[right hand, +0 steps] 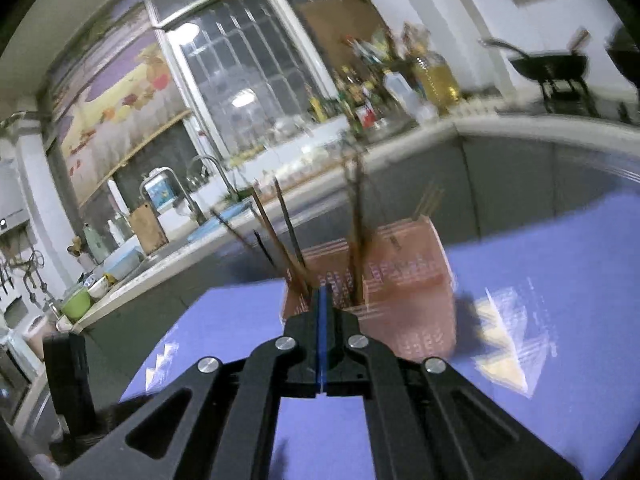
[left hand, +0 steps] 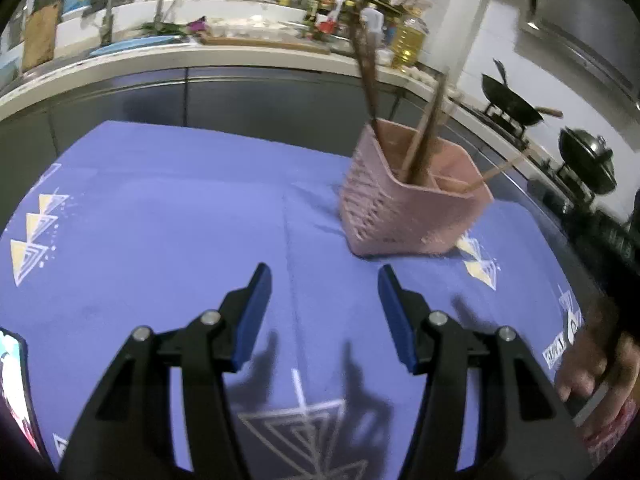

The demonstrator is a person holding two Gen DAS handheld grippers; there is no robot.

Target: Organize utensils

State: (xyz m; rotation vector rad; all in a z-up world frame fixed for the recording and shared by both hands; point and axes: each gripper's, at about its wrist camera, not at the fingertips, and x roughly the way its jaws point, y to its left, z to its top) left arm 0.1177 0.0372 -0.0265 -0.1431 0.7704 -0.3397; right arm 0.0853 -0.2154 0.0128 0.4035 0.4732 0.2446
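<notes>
The pink slotted utensil holder (left hand: 404, 204) stands upright on the blue patterned cloth (left hand: 168, 216) that covers the surface, toward the far right part of it in the left wrist view. It is divided into compartments. Several brown chopsticks (left hand: 424, 148) already stand in the larger compartment, leaning against its walls, and a paler single stick (left hand: 500, 168) leans out of the compartment to the right. Judging from this, most of the sorting looks done: no loose utensil shows anywhere on the visible cloth in either view.

The left hand-held gripper (left hand: 324, 308) hovers over bare cloth in front of the holder, its blue pads apart with nothing between them. The right hand-held gripper (right hand: 323, 300) sits just before the holder (right hand: 400, 280), its pads pressed together. The right wrist view is heavily blurred, and dark sticks (right hand: 280, 228) rise close behind the pads; whether one of them is pinched at its tip I cannot tell, though the pads appear to meet with no gap.

In the left wrist view a long dark stick (left hand: 366, 68) stands blurred at the holder's far corner, which suggests it is only now settling into the holder.

What is left, as a judgement: little or nothing within view. Utensils outside the frames cannot be ruled out.
</notes>
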